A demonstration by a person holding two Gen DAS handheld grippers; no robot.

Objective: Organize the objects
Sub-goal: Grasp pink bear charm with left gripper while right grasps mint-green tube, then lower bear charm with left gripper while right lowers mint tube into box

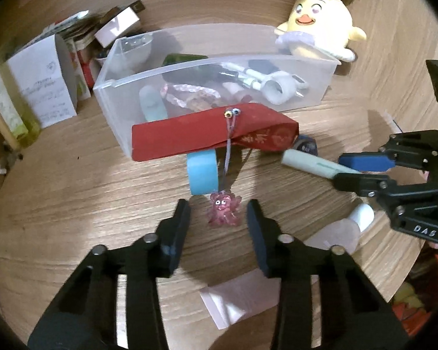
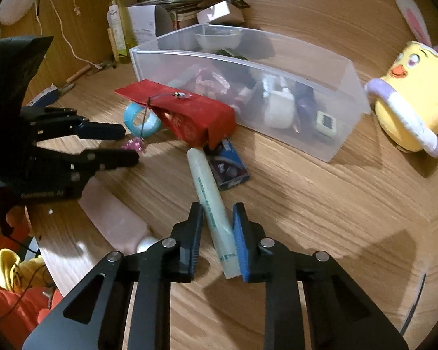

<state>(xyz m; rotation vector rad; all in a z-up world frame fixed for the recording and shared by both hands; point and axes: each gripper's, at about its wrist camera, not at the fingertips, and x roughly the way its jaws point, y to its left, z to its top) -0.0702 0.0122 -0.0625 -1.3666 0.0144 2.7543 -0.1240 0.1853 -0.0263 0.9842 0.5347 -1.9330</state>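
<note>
Between right gripper fingers, green tube

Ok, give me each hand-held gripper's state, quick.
Left hand-held gripper: open, around the pink charm, not gripping.
Right hand-held gripper: closed on the pale green tube.

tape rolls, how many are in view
2. A blue tape roll stands on the table under the red packet; a white tape roll lies inside the clear bin. Others may be hidden there.

Black jaws w/ blue pads, silver screws.
</note>
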